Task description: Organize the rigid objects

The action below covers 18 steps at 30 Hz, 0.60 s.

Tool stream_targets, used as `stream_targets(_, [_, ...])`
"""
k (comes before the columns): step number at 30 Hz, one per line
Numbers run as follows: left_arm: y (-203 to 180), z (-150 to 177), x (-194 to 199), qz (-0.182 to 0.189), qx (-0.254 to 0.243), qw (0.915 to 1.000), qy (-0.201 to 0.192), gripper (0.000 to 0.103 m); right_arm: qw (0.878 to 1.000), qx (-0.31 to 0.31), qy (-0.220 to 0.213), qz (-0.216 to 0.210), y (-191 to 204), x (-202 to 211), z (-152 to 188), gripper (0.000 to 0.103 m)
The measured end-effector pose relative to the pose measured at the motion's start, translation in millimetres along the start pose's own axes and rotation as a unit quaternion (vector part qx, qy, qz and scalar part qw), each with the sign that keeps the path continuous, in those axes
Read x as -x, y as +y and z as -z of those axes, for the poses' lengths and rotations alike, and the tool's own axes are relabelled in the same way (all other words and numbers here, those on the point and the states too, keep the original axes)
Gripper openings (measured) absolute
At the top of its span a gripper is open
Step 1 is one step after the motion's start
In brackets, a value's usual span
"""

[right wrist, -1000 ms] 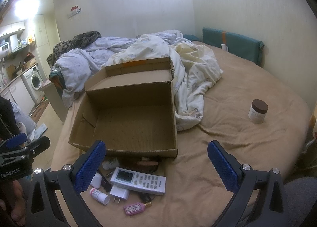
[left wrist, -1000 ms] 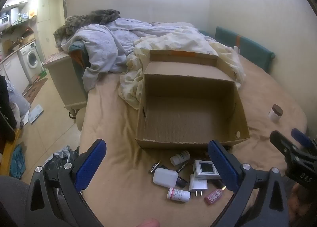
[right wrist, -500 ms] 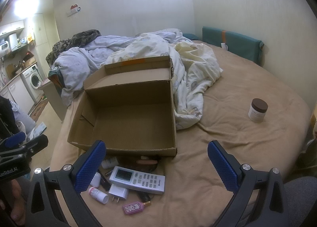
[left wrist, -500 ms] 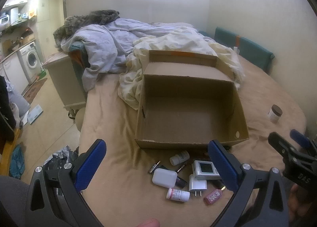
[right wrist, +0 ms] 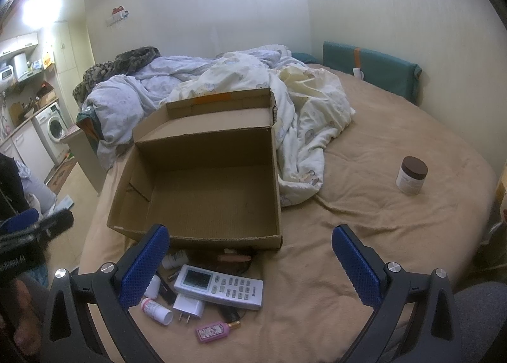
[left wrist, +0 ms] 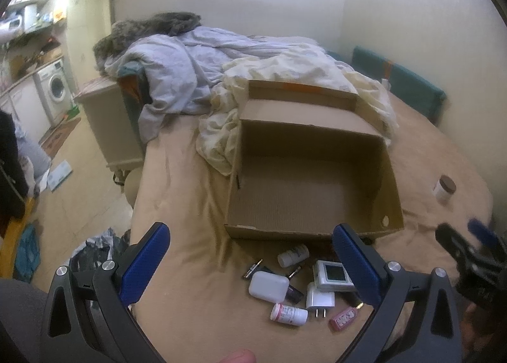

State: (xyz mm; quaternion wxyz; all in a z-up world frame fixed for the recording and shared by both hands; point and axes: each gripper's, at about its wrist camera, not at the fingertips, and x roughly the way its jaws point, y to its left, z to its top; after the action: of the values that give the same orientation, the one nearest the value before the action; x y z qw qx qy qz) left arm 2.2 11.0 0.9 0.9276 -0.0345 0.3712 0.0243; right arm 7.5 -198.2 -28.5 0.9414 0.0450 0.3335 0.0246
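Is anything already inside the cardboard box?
No: the right wrist view shows the cardboard box with a bare floor, while the remote and small bottles lie on the bed in front of it.

Pale walls (right wrist: pixel 196 14) under glaring overhead light; tan-sheeted bed (right wrist: pixel 364 204) with rumpled duvets (left wrist: pixel 177 68); washing machine (left wrist: pixel 57 90), possibly a kitchenette, at left.

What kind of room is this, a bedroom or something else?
Probably a small studio flat: a bed with crumpled duvets, and a washing machine under a kitchen-like counter in the same room.
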Motion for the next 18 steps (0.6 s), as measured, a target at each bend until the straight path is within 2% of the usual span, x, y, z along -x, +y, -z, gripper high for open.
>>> stream_targets(6, [7.7,-2.3,-2.3,-0.01,0.009,0.9999,0.006,0.102,1.0,-0.001,0.006,0.0,-1.3,-3.2,0.1,0.103])
stream_targets(9, [13.9,-3.8,-10.4,-0.023,0.013,0.9994,0.021,0.102,0.999,-0.006,0.03,-0.012,-3.8,-11.8,-1.5,0.103])
stream_targets(14, [24.0,-9.9,-35.4,-0.055,0.017,0.9956,0.075,0.102,0.996,-0.026,0.078,-0.037,-13.4,-28.7,-11.7,0.103])
stream_targets(18, [25.7,-12.9,-59.2,-0.057,0.01,0.9898,0.13,0.102,0.989,-0.034,0.135,-0.056,-17.0,-51.6,-20.5,0.103])
